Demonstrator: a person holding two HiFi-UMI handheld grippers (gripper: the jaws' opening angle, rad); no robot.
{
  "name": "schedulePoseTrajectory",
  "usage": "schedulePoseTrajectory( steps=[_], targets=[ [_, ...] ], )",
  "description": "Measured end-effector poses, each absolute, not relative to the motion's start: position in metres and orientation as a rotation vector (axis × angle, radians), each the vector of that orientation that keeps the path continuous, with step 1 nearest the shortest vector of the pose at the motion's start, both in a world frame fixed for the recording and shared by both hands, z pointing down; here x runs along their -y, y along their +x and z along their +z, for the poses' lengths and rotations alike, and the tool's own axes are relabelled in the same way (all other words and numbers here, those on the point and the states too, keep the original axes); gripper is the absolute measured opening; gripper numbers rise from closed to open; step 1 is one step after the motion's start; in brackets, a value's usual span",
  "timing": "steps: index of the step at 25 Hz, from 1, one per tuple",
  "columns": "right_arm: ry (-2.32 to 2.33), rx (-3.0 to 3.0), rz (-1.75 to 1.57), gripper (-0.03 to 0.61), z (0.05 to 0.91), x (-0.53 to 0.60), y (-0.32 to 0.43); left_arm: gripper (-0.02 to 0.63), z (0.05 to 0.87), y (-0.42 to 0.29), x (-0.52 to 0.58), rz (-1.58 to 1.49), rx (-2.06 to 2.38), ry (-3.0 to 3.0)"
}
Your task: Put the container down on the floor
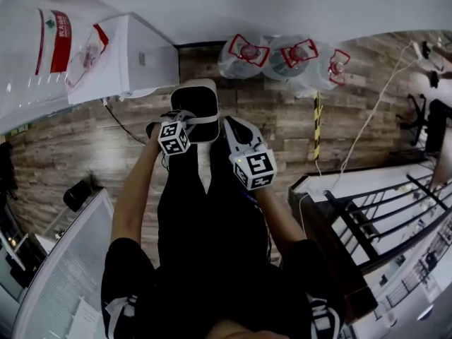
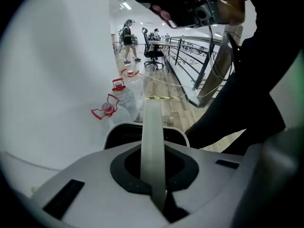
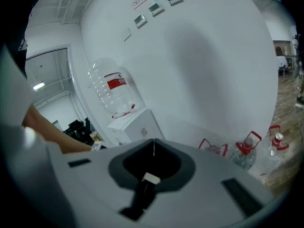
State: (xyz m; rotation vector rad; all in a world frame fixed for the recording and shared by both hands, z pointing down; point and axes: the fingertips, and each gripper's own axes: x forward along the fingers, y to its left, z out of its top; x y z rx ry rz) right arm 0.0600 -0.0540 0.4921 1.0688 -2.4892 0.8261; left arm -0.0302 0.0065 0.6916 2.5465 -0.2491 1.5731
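The container [image 1: 195, 104] is a white-rimmed bin with a dark inside and a pale strap handle [image 2: 153, 122]. It hangs in front of my legs above the wooden floor [image 1: 275, 119]; I cannot tell whether it touches the floor. My left gripper [image 1: 185, 117] is shut on that handle, which runs straight out of its jaws over the container's rim [image 2: 142, 127] in the left gripper view [image 2: 153, 151]. My right gripper [image 1: 234, 127] is just right of the container, shut and holding nothing. In its own view [image 3: 153, 148] it faces the white wall.
A white water dispenser [image 1: 113, 55] with a bottle on top stands against the wall at the left. Three water jugs with red handles [image 1: 282, 56] sit by the wall ahead. A black railing [image 1: 385, 217] and a white cable [image 1: 367, 119] lie to the right.
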Motion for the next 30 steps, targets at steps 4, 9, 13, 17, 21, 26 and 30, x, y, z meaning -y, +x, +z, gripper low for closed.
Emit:
schedulePoseTrajectory(
  steps=[4,9,13,17,21,26,30],
  targets=[
    [1.120,2.452,0.851,0.033,0.514,0.066,0.056,0.037,0.721,-0.038,0.018,1.576,0.259,2.544],
    [1.201,2.415,0.885,0.034,0.545,0.083,0.047,0.037,0.762,-0.052,0.048,1.556,0.259,2.534],
    [1.249,2.383,0.920,0.034,0.572,0.097,0.039,0.037,0.793,-0.057,0.073,1.557,0.246,2.538],
    [1.242,2.380,0.928,0.034,0.593,0.104,0.024,0.037,0.824,-0.067,0.089,1.575,0.230,2.541],
    [1.205,2.388,0.928,0.034,0.616,0.113,0.015,0.037,0.858,-0.076,0.105,1.610,0.230,2.525],
    [1.142,2.395,0.930,0.034,0.642,0.117,0.006,0.037,0.890,-0.088,0.119,1.616,0.264,2.490],
    [1.111,2.389,0.927,0.034,0.659,0.117,0.003,0.037,0.910,-0.091,0.130,1.634,0.280,2.465]
  ],
)
